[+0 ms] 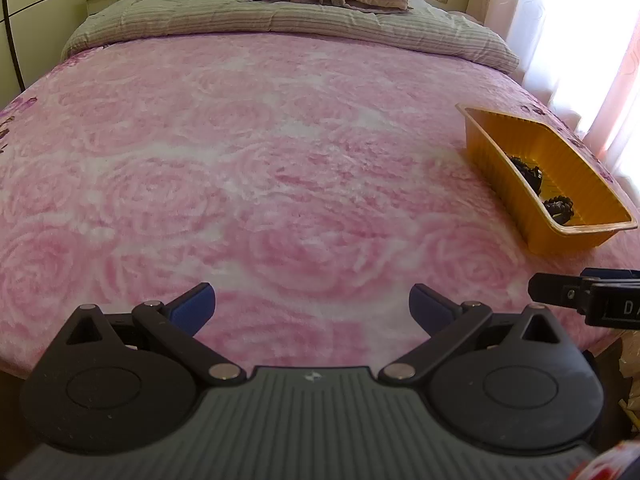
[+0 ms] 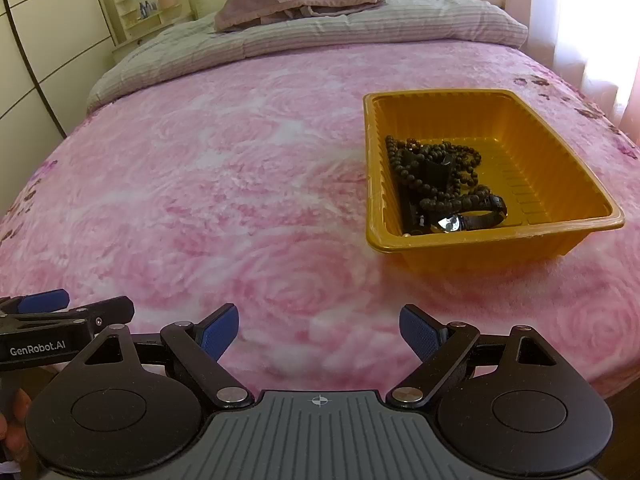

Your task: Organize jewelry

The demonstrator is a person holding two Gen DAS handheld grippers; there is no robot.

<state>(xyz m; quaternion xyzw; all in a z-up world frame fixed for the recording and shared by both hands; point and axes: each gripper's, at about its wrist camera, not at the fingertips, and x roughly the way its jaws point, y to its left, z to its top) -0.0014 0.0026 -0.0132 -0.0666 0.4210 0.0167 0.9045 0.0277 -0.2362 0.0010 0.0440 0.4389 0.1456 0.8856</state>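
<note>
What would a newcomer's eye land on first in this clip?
Probably the orange tray on the pink rose-patterned blanket, right of centre, holding dark bead strands and a wristwatch. Next, the left gripper and right gripper, both open and empty, near the bed's front edge.

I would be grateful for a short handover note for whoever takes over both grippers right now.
Left gripper: open, holding nothing, low over the pink blanket.
Right gripper: open, holding nothing, just short of the orange tray.
Jewelry: dark bead strands and a wristwatch lie piled in the tray's left half.
Done: everything visible is in the tray; no jewelry shows on the blanket.
Left: possibly untangling the pile; otherwise nothing obvious.
</note>
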